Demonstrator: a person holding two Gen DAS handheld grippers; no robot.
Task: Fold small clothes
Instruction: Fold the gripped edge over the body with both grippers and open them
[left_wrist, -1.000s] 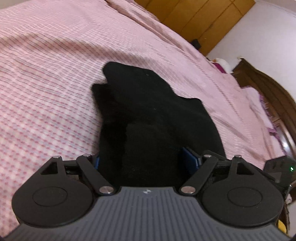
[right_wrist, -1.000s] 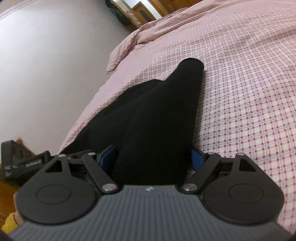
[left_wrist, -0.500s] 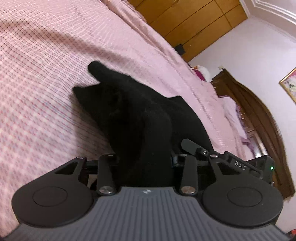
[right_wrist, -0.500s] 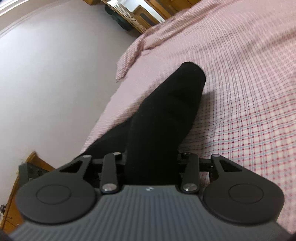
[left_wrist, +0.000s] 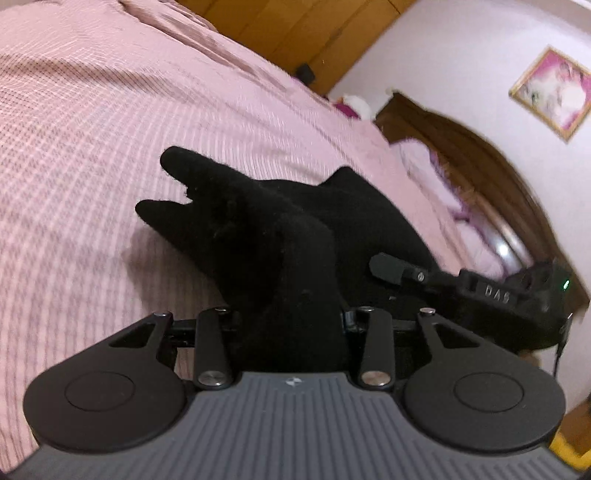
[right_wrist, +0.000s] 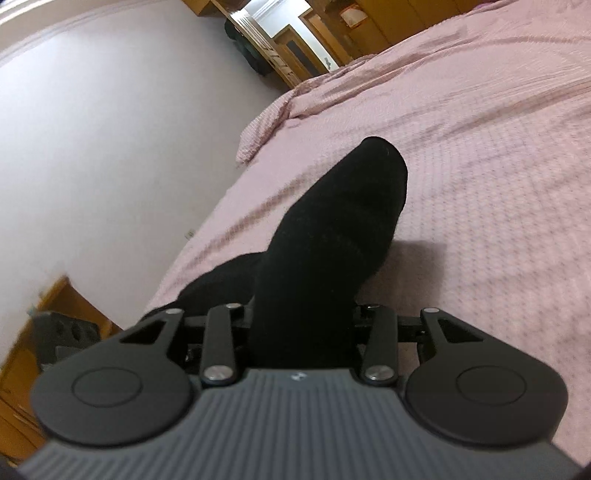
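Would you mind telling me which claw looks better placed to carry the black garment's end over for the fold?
Probably the right claw: it grips the black garment on one lifted, stretched end above the pink bedspread. The left claw holds a bunched part.

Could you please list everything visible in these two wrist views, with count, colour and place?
black garment: one, black, on the bed, its near edge pinched in both grippers; the type is hard to tell.
bedsheet: one, pink check, covering the bed under the garment.
headboard: one, dark brown wood, at the far right in the left view.
framed picture: one, pink with gold frame, on the wall above the headboard.
wardrobe: one, light brown wood, behind the bed.
left gripper: one, black and grey, shut on the garment.
right gripper: one, black and grey, shut on the garment.
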